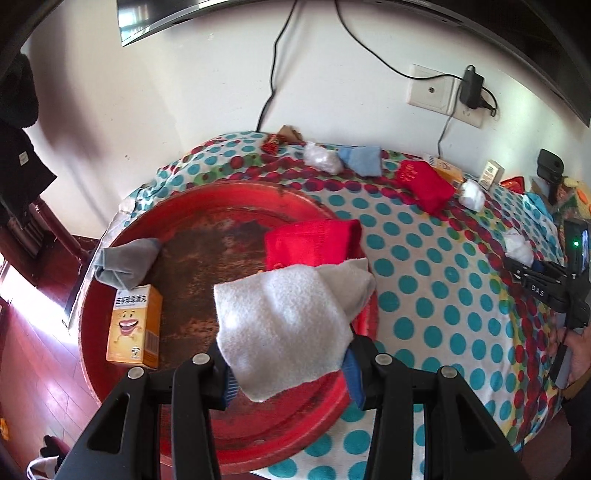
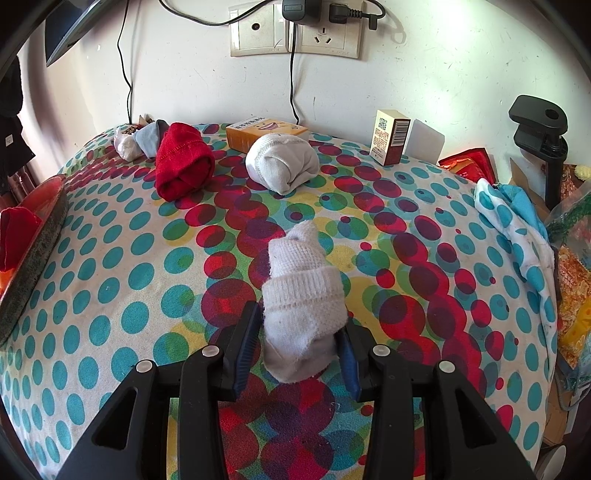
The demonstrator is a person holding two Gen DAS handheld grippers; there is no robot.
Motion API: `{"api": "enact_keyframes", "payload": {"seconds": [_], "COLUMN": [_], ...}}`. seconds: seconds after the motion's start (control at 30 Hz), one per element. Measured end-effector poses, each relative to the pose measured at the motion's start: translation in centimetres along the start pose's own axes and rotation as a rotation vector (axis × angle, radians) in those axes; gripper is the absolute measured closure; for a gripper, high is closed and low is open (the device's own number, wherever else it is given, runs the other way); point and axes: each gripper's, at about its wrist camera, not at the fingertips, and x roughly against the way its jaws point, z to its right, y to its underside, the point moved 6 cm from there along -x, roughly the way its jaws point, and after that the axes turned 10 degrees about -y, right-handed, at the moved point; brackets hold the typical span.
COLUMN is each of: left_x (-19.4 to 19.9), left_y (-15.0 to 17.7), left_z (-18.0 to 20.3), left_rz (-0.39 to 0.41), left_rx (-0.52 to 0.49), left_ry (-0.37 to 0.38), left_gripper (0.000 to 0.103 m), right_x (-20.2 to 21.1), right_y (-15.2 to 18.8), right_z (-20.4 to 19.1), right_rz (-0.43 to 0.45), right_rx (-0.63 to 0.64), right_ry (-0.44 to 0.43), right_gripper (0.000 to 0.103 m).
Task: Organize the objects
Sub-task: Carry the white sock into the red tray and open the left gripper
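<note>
My left gripper (image 1: 290,380) is shut on a folded white sock (image 1: 284,325) and holds it above the round red tray (image 1: 229,195). In the tray lie a red sock (image 1: 314,240), a grey sock (image 1: 125,264) and an upright orange box (image 1: 135,325). In the right wrist view my right gripper (image 2: 297,354) is shut on a rolled white sock (image 2: 303,314) that rests on the dotted tablecloth (image 2: 110,280). Beyond it lie a rolled red sock (image 2: 183,162), another rolled white sock (image 2: 282,162), a blue sock (image 2: 149,138) and an orange box (image 2: 266,133).
A small upright box (image 2: 389,136) and a white block (image 2: 424,142) stand by the wall under the sockets (image 2: 295,33). A black clamp stand (image 2: 543,129) and packets crowd the right edge. The tray's rim (image 2: 33,258) sits at the left. A person's hand (image 1: 578,354) shows at far right.
</note>
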Motion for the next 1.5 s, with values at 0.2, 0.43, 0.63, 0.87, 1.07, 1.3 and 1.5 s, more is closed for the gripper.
{"api": "enact_keyframes", "payload": {"seconds": [0.2, 0.43, 0.63, 0.87, 1.07, 1.3, 1.5], "left_x": [-1.1, -3.0, -5.1, -9.1, -11.9, -14.5, -15.4], "left_y": [0.2, -0.3, -1.1, -2.2, -3.4, -4.3, -5.2], "left_z": [-2.0, -4.4, -6.2, -8.2, -9.5, -10.5, -11.6], "left_rz": [-0.018, -0.034, -0.064, -0.139, -0.175, -0.223, -0.224], "left_rx": [0.012, 0.046, 0.071, 0.114, 0.11, 0.116, 0.126], "left_ry": [-0.039, -0.076, -0.093, -0.1, -0.152, -0.162, -0.175], "left_gripper": [0.058, 0.058, 0.058, 0.058, 0.058, 0.057, 0.056], "right_x": [0.0, 0.0, 0.0, 0.0, 0.1, 0.1, 0.1], "right_y": [0.0, -0.1, -0.1, -0.1, -0.1, -0.1, -0.1], "right_z": [0.2, 0.1, 0.2, 0.3, 0.3, 0.4, 0.5], "right_rz": [-0.001, -0.001, -0.002, -0.002, -0.002, -0.003, -0.003], "right_rx": [0.0, 0.001, 0.002, 0.001, -0.002, -0.001, -0.004], "right_ry": [0.002, 0.004, 0.004, 0.006, 0.011, 0.016, 0.021], "right_gripper": [0.063, 0.062, 0.061, 0.06, 0.059, 0.057, 0.055]}}
